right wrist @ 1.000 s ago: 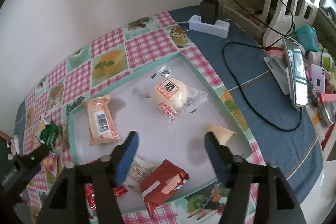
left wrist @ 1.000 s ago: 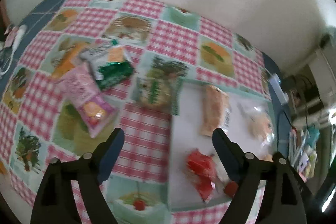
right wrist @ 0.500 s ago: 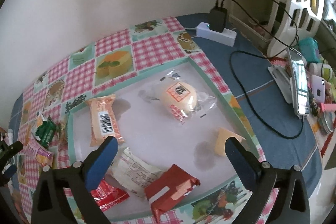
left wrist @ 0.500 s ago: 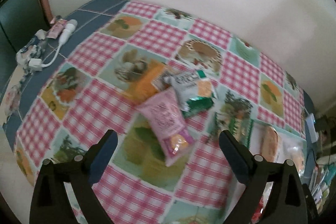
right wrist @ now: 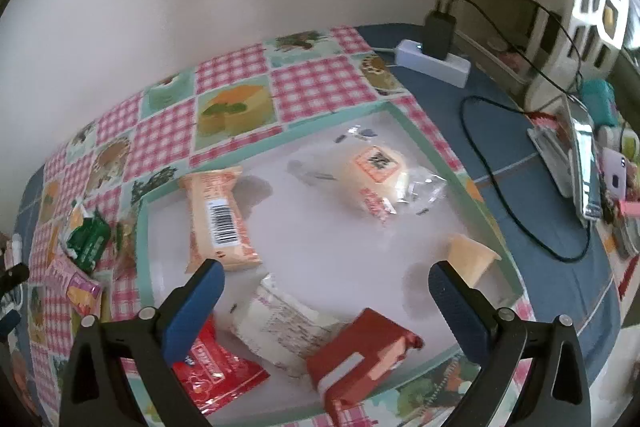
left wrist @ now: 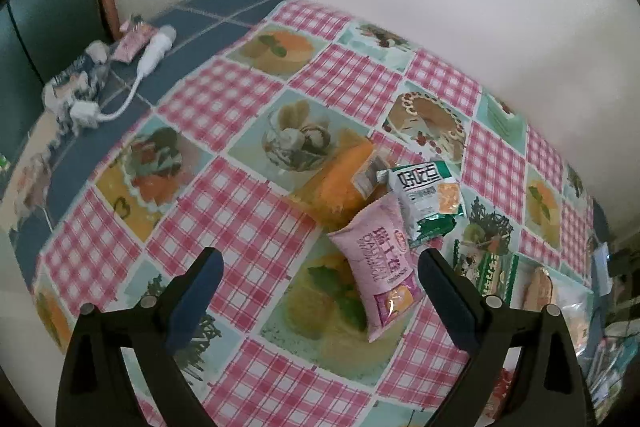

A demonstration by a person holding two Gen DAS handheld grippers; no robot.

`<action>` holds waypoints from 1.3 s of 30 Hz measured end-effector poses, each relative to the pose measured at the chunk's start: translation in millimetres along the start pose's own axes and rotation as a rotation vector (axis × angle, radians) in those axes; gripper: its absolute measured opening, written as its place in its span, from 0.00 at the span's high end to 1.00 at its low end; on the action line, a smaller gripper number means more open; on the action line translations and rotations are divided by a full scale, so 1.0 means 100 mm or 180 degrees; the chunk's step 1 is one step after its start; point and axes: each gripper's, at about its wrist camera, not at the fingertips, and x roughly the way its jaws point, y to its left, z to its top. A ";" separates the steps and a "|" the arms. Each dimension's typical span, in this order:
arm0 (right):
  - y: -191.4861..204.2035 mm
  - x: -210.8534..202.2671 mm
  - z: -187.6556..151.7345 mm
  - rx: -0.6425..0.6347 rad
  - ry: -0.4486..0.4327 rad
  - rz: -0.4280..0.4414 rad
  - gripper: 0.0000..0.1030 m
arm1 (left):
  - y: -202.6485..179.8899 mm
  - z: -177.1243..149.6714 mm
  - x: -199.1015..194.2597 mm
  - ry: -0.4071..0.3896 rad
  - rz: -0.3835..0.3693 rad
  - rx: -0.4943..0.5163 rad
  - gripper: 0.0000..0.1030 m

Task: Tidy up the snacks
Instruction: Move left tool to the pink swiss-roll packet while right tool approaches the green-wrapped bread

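Left wrist view: the left gripper [left wrist: 318, 267] hangs above the pink-checked, fruit-printed oilcloth [left wrist: 224, 99] with its blue-padded jaws spread wide and nothing between them; the loose snacks lie in a small heap up and to the right of its aim. Nearest is the pink pillow-shaped foil packet [left wrist: 382, 271], lying flat just inside the right-hand finger; its top end is overlapped by the white-and-green crinkled foil packet [left wrist: 426, 203], and beside them lies an orange wrapped bar [left wrist: 344, 179]; a green-edged clear packet [left wrist: 488, 269] lies further right, against the tray's edge. The step in hand looks like fetching the next loose snack, most likely the pink one; the next move calls for shifting the jaws right so that they straddle the packet across its narrow width, then dropping and closing without dragging the green one along.

Right wrist view: the right gripper [right wrist: 326, 281] also stands fully spread and empty, hovering over the shallow white tray with a mint-green rim [right wrist: 420, 131]. In the tray lie a peach wrapper with a barcode [right wrist: 218, 217], a round bun in clear film [right wrist: 372, 171], a pale yellow wedge [right wrist: 470, 257], a white printed packet [right wrist: 280, 327], a dark red box-like pack [right wrist: 360, 359] and a bright red foil sachet [right wrist: 212, 363], which may overhang the near rim, though the finger hides that corner. This hand need only stay clear of the tray.
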 end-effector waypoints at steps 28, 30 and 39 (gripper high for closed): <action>1.67 0.02 -0.36 -0.1087 -0.0164 0.0260 0.00 | 1.13 0.27 0.35 0.0247 -0.0118 -0.0718 0.05; 1.76 0.04 -0.39 -0.1184 -0.0169 0.0280 0.00 | 1.12 0.27 0.37 0.0276 -0.0152 -0.0724 0.05; 1.90 0.17 -0.35 -0.1382 -0.0269 0.0145 0.00 | 0.76 0.25 0.44 0.0453 -0.0478 -0.0510 0.05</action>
